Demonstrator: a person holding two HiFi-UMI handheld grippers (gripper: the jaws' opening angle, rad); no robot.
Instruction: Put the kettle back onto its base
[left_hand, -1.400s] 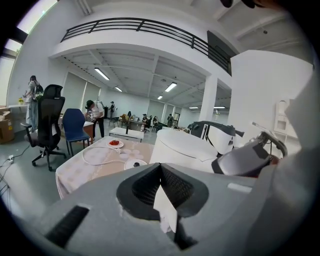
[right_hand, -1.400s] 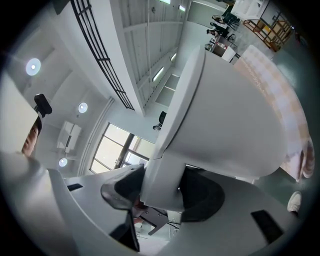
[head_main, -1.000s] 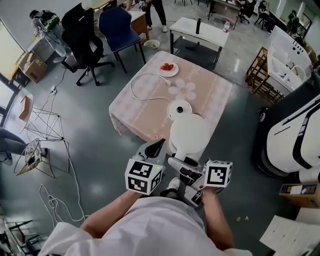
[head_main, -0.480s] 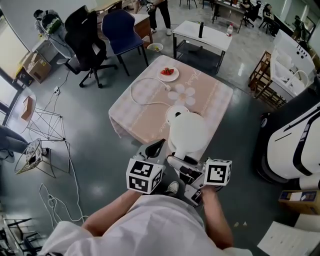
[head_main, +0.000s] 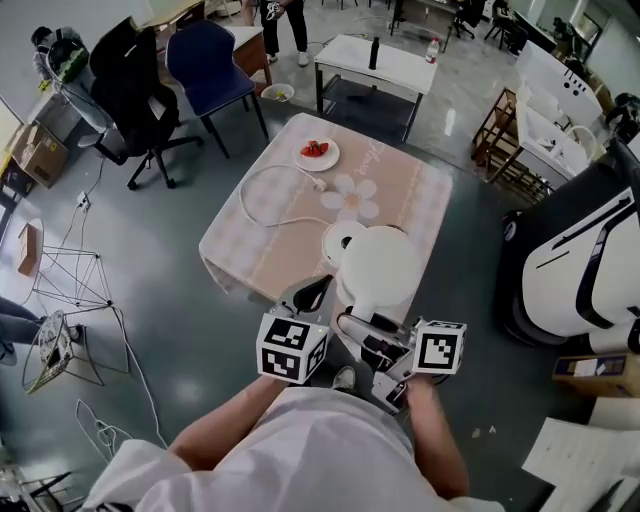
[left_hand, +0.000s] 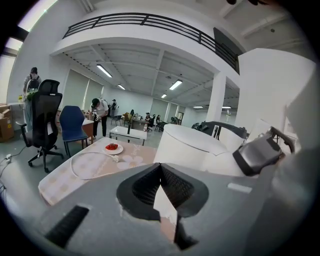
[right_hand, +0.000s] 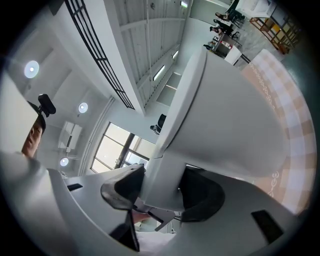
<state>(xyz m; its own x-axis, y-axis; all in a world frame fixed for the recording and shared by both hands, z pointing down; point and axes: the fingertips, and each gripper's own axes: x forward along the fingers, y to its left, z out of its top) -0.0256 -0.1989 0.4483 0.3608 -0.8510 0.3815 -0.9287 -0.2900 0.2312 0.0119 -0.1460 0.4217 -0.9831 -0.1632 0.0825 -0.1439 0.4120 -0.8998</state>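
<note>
The white kettle (head_main: 380, 272) hangs in the air over the near edge of the pink-clothed table (head_main: 420, 195). My right gripper (head_main: 362, 332) is shut on its handle; in the right gripper view the handle (right_hand: 162, 187) sits between the two dark pads, with the kettle body (right_hand: 235, 115) above. The round white base (head_main: 338, 238) lies on the cloth, its near right part hidden behind the kettle. A white cord (head_main: 262, 195) loops away from it. My left gripper (head_main: 310, 294) is just left of the kettle (left_hand: 192, 147), shut on nothing.
A plate of strawberries (head_main: 316, 151) rests at the table's far corner. Beyond are a black office chair (head_main: 130, 80), a blue chair (head_main: 205, 60) and a small white table (head_main: 385, 65). A large white machine (head_main: 580, 260) stands at the right, a wire rack (head_main: 65, 280) at the left.
The kettle and both grippers have moved forward toward the table; the kettle now covers part of the base, which showed whole a second ago. Both grips are unchanged.
</note>
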